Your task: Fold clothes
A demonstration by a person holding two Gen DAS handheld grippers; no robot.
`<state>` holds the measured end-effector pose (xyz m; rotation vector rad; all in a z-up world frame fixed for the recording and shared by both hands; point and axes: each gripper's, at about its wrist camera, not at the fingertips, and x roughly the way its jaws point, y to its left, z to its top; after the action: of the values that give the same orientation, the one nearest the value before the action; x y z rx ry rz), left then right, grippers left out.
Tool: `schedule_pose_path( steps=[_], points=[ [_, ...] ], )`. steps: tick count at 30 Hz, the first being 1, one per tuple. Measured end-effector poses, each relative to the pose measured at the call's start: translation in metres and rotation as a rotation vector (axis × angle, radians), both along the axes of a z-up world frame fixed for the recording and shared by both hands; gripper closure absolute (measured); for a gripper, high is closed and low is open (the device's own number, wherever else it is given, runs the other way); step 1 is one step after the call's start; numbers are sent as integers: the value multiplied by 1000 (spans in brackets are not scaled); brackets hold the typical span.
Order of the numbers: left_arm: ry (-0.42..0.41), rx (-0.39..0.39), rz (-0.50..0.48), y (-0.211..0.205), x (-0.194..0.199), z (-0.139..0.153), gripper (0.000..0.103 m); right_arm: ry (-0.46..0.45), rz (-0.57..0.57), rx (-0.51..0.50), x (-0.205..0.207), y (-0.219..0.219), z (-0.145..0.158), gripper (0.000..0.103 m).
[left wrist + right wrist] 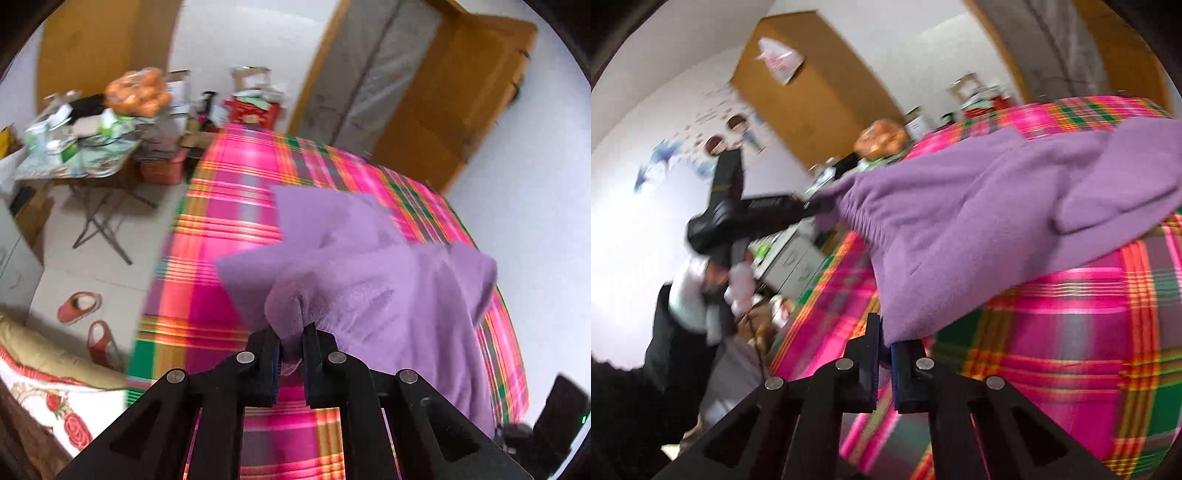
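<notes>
one purple garment (373,295) lies partly lifted over a bed with one pink plaid cover (229,206). two tongs: the left tongs (291,345) are clamped on a bunched edge of it, the right tongs (884,347) clamped on another edge. only the left view shows two red slippers (88,321); only the right view shows a gloved hand (738,288) carrying the other tool.

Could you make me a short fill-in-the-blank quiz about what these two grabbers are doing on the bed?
1. Both grippers, left and right, pinch the same ____ garment.
2. The bedspread under it has a pink ____ pattern.
3. A pair of red ____ lies on the floor beside the bed.

Missing words: purple; plaid; slippers
</notes>
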<state>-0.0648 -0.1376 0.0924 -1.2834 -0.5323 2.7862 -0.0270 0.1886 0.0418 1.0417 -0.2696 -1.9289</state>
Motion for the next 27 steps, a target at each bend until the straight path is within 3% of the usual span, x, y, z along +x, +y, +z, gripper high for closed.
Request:
schedule_pose_path(
  steps=[5,8,14,19,24,27],
  points=[
    [-29,-44,40,-34,-5,-7,95,-21,56,24,4,-14,-11,98],
    [-44,-47,51,-49,-14,-9,95,0,74,2,2,-24,-2,98],
    [76,-92,81,-71,-42,20,95,51,130,-22,2,-56,15,98],
    [24,-46,132,-101,-61,4,96,18,174,34,-5,-95,-3,98],
    [145,-61,206,-127,-49,34,96,114,269,-4,4,-133,23,98],
    [76,-109,180,-122,-58,16,96,33,301,73,1,-153,-2,95]
  ],
)
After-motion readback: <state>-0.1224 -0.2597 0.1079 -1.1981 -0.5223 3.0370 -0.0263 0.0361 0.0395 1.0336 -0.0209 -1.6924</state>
